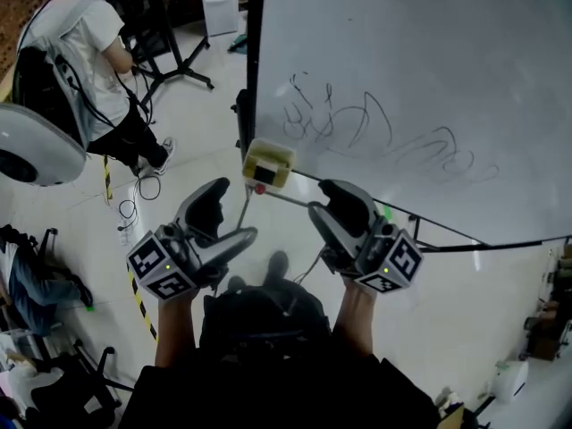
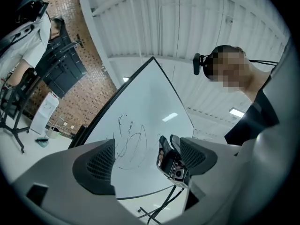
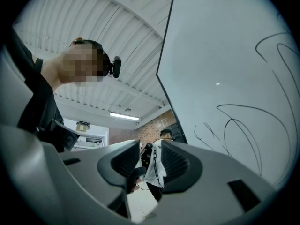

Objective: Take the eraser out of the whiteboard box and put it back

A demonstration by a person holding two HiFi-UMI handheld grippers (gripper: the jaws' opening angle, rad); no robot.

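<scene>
A scribbled whiteboard (image 1: pixel 402 79) fills the background; below it the left gripper (image 1: pixel 228 217) and right gripper (image 1: pixel 329 206) both hang spread, empty.

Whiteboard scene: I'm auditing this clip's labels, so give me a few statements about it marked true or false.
1. The whiteboard carries dark scribbles. True.
2. The left gripper holds the eraser. False: its jaws stand apart with nothing between them.
3. The whiteboard box sits at the board's lower corner, ahead of both grippers in the head view. True.
4. The right gripper is clamped on the box. False: its jaws are apart and empty.
5. A person in a white shirt stands off to the left in the head view. True.
</scene>
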